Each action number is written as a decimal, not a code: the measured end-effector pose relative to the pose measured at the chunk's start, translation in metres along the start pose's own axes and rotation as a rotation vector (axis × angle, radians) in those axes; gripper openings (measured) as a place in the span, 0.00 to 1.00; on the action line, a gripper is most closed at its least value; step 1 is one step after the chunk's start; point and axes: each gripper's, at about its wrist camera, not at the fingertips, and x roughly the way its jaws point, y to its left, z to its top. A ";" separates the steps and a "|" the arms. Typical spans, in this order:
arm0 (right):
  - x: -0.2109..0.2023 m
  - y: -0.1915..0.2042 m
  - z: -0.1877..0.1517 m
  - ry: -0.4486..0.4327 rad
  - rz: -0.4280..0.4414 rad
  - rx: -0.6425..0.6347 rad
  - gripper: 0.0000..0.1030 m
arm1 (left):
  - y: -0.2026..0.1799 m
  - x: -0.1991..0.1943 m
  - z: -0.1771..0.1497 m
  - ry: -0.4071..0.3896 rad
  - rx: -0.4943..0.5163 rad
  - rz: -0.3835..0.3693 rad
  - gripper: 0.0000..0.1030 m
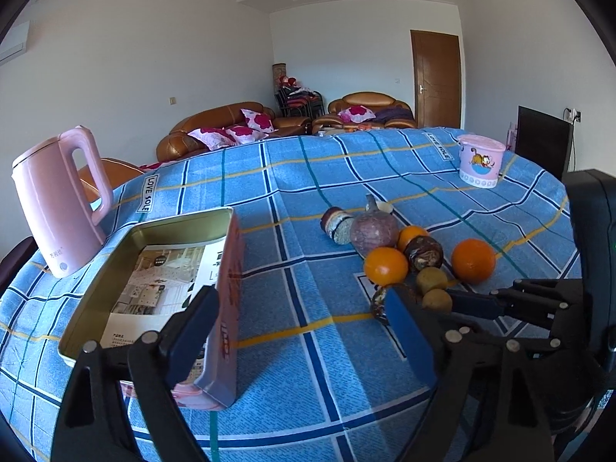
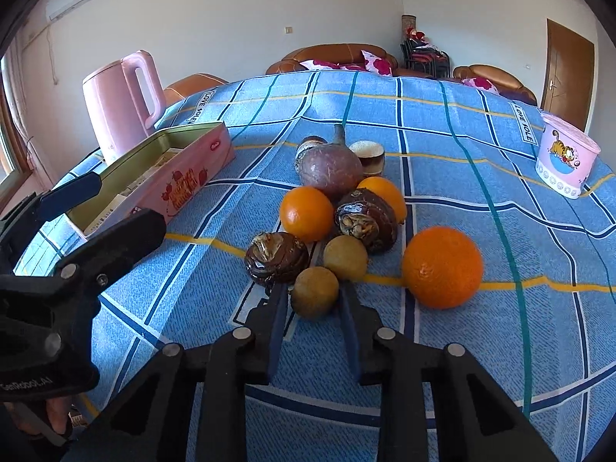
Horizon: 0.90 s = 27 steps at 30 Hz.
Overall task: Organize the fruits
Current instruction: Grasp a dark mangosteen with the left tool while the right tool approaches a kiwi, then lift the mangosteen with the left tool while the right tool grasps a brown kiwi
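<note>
Where pile sits, small fruit (image 2: 314, 292) round, brownish-yellow, matte; oranges (image 2: 442, 267) glossy.

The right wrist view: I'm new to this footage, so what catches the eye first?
A heap of fruit mid-table, with the biggest orange on its right. The right tongs are shut on a small brown fruit at the heap's near edge. An open pink tin and pink kettle sit left.

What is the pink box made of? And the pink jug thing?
The pink box looks like thin painted metal, a tin: its bare inside wall has a dull golden sheen and the rim is rolled. The pink jug, a kettle, looks like smooth matte plastic with soft highlights, though I can't be sure what is underneath.
</note>
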 end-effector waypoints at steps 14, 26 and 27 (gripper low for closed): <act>-0.025 -0.019 -0.007 -0.155 -0.148 0.064 0.28 | -0.028 0.031 0.005 0.124 0.034 -0.163 0.59; -0.029 -0.030 -0.012 -0.189 -0.126 0.124 0.28 | -0.037 0.055 0.006 0.222 0.050 -0.255 0.55; -0.030 -0.030 -0.012 -0.191 -0.127 0.120 0.28 | -0.037 0.056 0.007 0.227 0.050 -0.262 0.55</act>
